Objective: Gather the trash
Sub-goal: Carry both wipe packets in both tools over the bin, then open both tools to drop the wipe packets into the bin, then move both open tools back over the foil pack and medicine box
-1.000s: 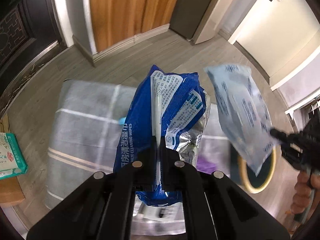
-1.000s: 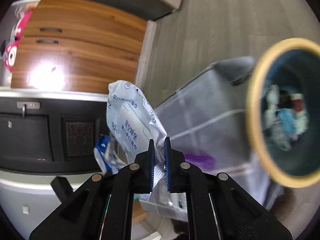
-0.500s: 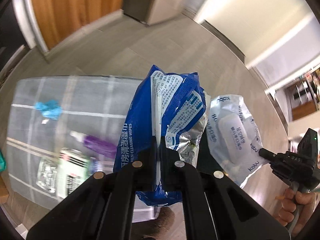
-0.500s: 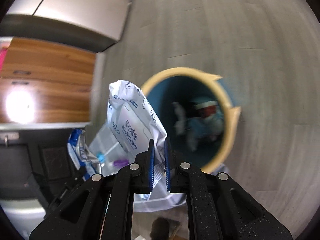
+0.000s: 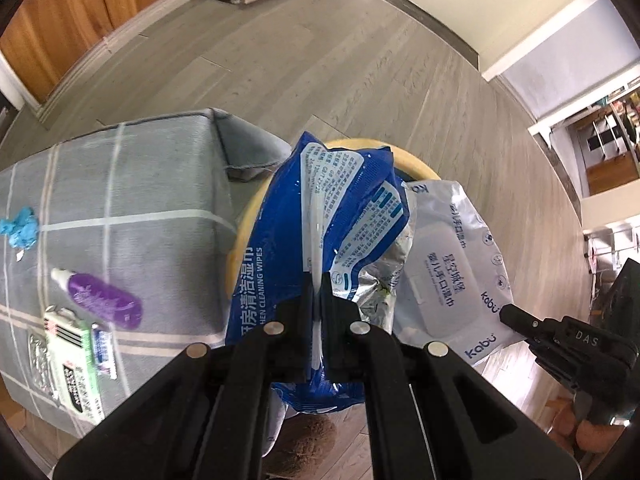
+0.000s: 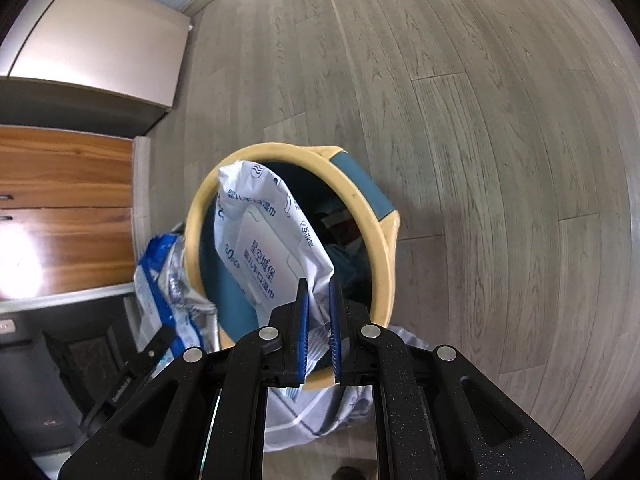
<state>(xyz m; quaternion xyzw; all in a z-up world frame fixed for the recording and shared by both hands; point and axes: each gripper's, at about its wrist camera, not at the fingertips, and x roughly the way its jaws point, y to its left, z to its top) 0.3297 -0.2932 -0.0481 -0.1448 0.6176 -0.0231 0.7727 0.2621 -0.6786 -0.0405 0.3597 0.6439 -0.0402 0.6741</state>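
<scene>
1. The floor (image 6: 460,100) of grey boards is seen in both views, and on it the bin (image 6: 362,196) stands, with a tan rim and blue walls, some trash already lying inside.
2. A worktop (image 5: 132,184) draped in grey check cloth is seen just beside the bin; a purple bottle (image 5: 102,298), a green-and-white pack (image 5: 74,372) and a blue scrap (image 5: 22,228) are left on it (presumably still to be collected).
3. The blue pack (image 5: 280,264), a crumpled wipes wrapper with a foil lining, is held over the near edge of the bin. It is judged light, limp and slick; a pinch on its flat back seam is the surest hold, and that is where it is taken.
4. The white pack (image 6: 266,248), another empty wipes wrapper, is hung over the bin mouth, its top against the far rim. It is judged equally light and floppy (likely to flutter when let go), best pinched at its crimped end.
5. The left gripper (image 5: 318,304) is closed hard on the blue pack's seam.
6. The right gripper (image 6: 318,312) is closed to a narrow gap, with the white pack's edge pinched between the fingers (image 6: 303,320).
</scene>
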